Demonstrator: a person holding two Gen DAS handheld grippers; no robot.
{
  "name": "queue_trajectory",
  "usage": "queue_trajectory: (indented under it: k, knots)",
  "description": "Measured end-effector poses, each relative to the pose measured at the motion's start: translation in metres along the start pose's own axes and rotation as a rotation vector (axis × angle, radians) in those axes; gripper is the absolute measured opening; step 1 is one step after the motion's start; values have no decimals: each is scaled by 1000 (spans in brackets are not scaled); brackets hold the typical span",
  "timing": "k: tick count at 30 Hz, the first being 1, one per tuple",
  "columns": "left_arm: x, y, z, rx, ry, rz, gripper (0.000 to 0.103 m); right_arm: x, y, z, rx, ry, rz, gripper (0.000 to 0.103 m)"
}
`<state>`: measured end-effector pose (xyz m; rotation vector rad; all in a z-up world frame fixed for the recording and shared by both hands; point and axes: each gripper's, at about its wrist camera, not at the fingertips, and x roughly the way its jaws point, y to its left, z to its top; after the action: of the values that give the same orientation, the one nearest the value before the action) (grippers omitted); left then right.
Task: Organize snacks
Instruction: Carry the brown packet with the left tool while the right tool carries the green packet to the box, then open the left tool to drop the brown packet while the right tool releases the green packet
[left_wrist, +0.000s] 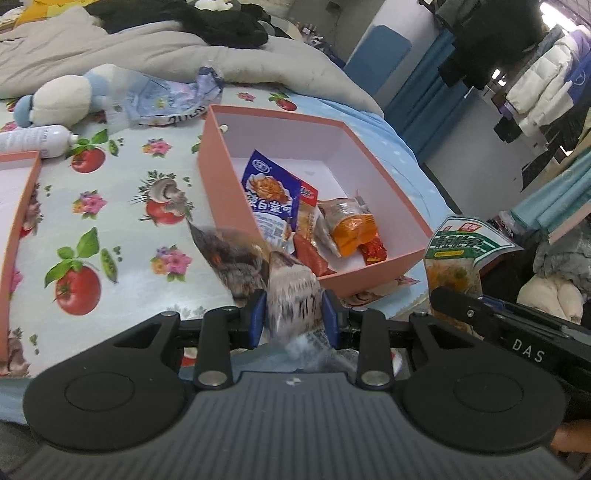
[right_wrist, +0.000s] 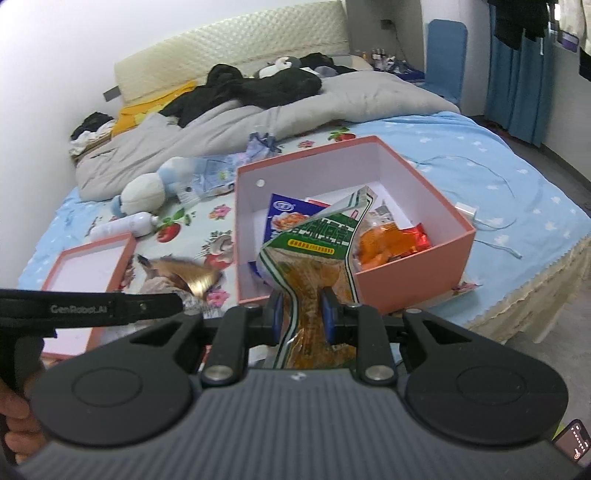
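Note:
My left gripper (left_wrist: 293, 314) is shut on a brown and grey snack packet (left_wrist: 255, 262), held over the patterned cloth just left of the pink box's (left_wrist: 221, 173) near corner. The box holds a blue packet (left_wrist: 271, 195), an orange packet (left_wrist: 352, 230) and small red ones. My right gripper (right_wrist: 301, 314) is shut on a green-topped packet (right_wrist: 317, 243) with orange contents, in front of the pink box (right_wrist: 406, 280). That green packet (left_wrist: 458, 254) shows at the right of the left wrist view. The brown packet (right_wrist: 184, 273) shows blurred at the left of the right wrist view.
A pink lid (right_wrist: 92, 258) lies open side up at the left. A white bottle (right_wrist: 125, 225), a plush toy (right_wrist: 144, 192) and a crumpled blue wrapper (left_wrist: 170, 99) lie behind. A grey duvet (right_wrist: 258, 114) covers the far bed. A thin cable (right_wrist: 495, 218) runs right of the box, near the bed edge.

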<state>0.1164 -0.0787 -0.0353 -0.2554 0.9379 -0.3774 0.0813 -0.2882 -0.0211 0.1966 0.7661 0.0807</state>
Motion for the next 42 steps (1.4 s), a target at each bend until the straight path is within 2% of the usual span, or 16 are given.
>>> queue_trajectory:
  k: [6, 12, 19, 25, 32, 42]
  knots:
    - [26, -2, 18, 23, 10, -3, 25, 23, -14, 8, 14, 22, -15, 25]
    - [37, -3, 38, 28, 3, 5, 23, 42, -26, 23, 31, 23, -14, 25]
    - [48, -14, 83, 60, -42, -26, 22, 69, -36, 54, 20, -3, -4, 25]
    - [91, -24, 119, 107, -29, -41, 22, 109, -49, 77, 39, 12, -13, 25]
    - [154, -15, 153, 109, 13, -20, 22, 156, -61, 90, 45, 57, -9, 25]
    - [218, -1, 165, 110, 95, -5, 23, 206, -74, 93, 51, 102, -28, 27]
